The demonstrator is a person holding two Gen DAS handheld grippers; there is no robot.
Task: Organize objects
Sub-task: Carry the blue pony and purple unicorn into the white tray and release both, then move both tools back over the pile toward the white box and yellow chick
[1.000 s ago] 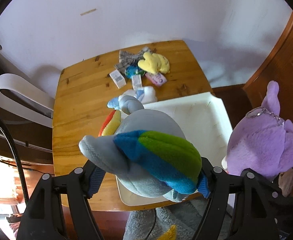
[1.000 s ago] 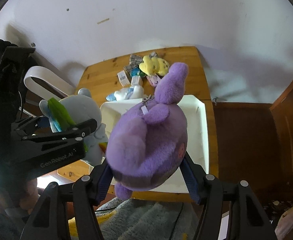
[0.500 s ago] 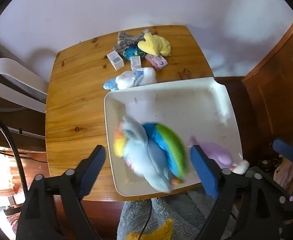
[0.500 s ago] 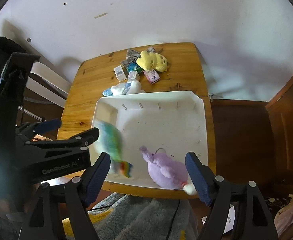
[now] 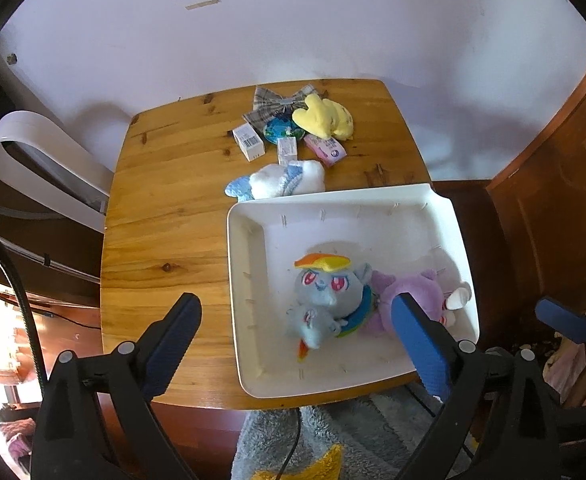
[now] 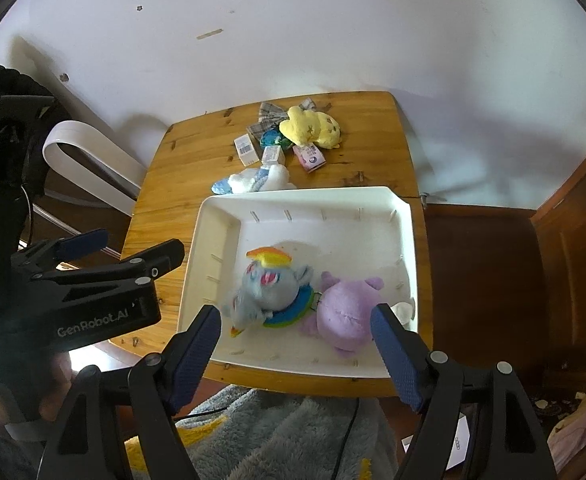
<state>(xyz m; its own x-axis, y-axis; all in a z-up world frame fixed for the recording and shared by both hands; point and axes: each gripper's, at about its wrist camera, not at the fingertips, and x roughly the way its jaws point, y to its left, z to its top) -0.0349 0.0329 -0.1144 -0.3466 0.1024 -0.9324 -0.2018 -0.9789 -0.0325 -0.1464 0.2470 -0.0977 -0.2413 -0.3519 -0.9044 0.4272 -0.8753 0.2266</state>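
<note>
A grey pony plush with rainbow mane [image 5: 325, 292] [image 6: 269, 284] and a purple plush [image 5: 409, 296] [image 6: 347, 312] lie side by side in the near part of a white tray [image 5: 249, 280] [image 6: 213, 240] on the wooden table [image 5: 173, 200] [image 6: 373, 152]. My left gripper [image 5: 297, 336] is open and empty, held above the tray's near edge; it also shows in the right wrist view [image 6: 125, 252]. My right gripper [image 6: 297, 344] is open and empty above the tray's near edge.
At the table's far side lie a yellow plush [image 5: 325, 120] [image 6: 311, 130], a white and blue plush [image 5: 281, 182] [image 6: 253, 180], a plaid bow [image 5: 277, 102], small boxes [image 5: 249, 142] and a pink packet [image 5: 327, 150]. A white chair [image 5: 41, 160] stands left. A grey rug [image 6: 277, 436] lies below.
Both grippers opened and let go of their plush toys, which dropped into the white tray and came to rest. Both grippers have lifted back from the tray.
</note>
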